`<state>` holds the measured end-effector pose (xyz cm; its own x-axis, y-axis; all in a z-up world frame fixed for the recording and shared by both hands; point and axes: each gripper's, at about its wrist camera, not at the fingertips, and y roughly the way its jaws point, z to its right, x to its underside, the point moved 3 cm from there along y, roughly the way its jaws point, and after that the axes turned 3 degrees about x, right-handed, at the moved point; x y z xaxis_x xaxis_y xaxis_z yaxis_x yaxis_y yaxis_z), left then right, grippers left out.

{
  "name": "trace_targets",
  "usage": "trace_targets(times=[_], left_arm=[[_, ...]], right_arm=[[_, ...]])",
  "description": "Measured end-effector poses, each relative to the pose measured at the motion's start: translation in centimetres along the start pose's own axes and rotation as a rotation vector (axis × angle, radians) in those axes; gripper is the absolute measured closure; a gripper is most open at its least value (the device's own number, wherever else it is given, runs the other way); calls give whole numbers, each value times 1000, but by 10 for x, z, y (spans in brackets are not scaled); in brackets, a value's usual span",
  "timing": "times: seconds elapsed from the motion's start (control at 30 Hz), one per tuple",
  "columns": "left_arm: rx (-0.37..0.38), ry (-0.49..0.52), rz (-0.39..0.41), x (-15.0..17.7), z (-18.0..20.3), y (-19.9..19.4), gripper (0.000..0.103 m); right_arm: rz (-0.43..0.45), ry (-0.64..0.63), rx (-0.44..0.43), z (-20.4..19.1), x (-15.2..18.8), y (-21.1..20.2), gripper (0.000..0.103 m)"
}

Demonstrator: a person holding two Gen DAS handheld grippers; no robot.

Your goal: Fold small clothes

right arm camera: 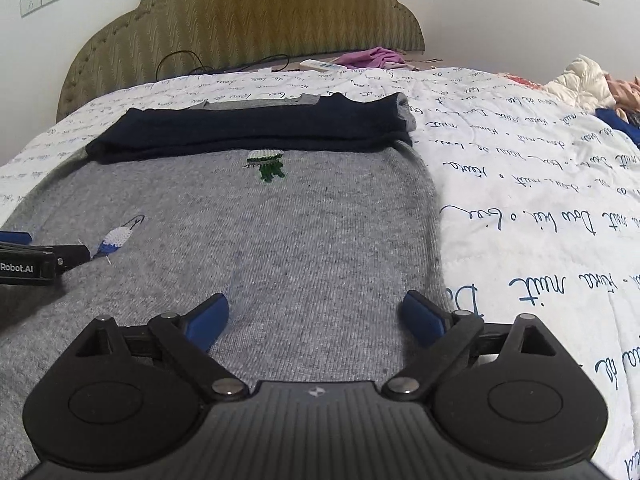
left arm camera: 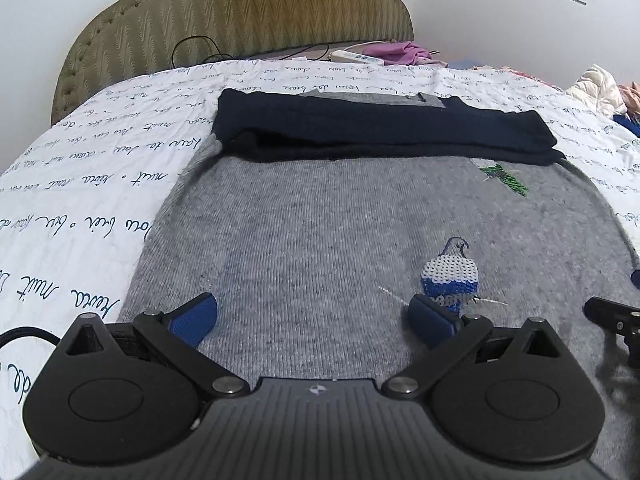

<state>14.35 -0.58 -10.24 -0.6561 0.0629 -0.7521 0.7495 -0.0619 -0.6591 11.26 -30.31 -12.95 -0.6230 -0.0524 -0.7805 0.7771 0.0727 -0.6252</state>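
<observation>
1. The task garment, a grey knitted sweater (left arm camera: 320,232), lies spread flat on the bed quilt (left arm camera: 100,184), a white cover printed with blue script. All positions below are given relative to this sweater.

2. Its dark navy sleeves (left arm camera: 380,132) are folded across its far end, toward the headboard (left arm camera: 240,12). They form one band from side to side, with a strip of grey collar showing just beyond.

3. Two knitted motifs sit on the sweater's body: a green one (right arm camera: 266,166) just below the sleeve band, and a blue-and-white one (left arm camera: 450,274) nearer the hem.

4. The left gripper (left arm camera: 312,320) is over the near part of the sweater, beside the blue-and-white motif. Its jaws are spread wide and released; nothing lies between the blue pads (left arm camera: 192,320).

5. The right gripper (right arm camera: 316,316) is over the near right part of the sweater, close to its right edge. Its jaws are likewise spread wide, with only flat knit beneath and nothing gripped.

6. Judgement: the sleeve fold looks complete, and the step in hand appears to be the approach to the hem for the lengthwise fold.

7. The next move likely calls for each gripper to pinch a near hem corner, then carry both evenly toward the sleeve band.

8. Off the sweater, beyond its far end, lie a power strip (left arm camera: 356,57) and purple cloth (left arm camera: 404,52).
</observation>
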Motion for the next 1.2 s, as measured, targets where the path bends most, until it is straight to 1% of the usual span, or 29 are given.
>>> trace_targets(times=[0.3, 0.43, 0.63, 1.2], left_arm=[[6, -4, 5, 1, -1, 0, 0], [-4, 0, 0, 2, 0, -2, 0], [-3, -7, -10, 7, -2, -9, 0], [0, -3, -13, 21, -1, -27, 0]], right_arm=[[2, 4, 0, 0, 2, -1, 6], [-8, 2, 10, 0, 3, -2, 5], [-25, -1, 31, -4, 11, -12, 1], [-32, 9, 35, -4, 25, -27, 0]])
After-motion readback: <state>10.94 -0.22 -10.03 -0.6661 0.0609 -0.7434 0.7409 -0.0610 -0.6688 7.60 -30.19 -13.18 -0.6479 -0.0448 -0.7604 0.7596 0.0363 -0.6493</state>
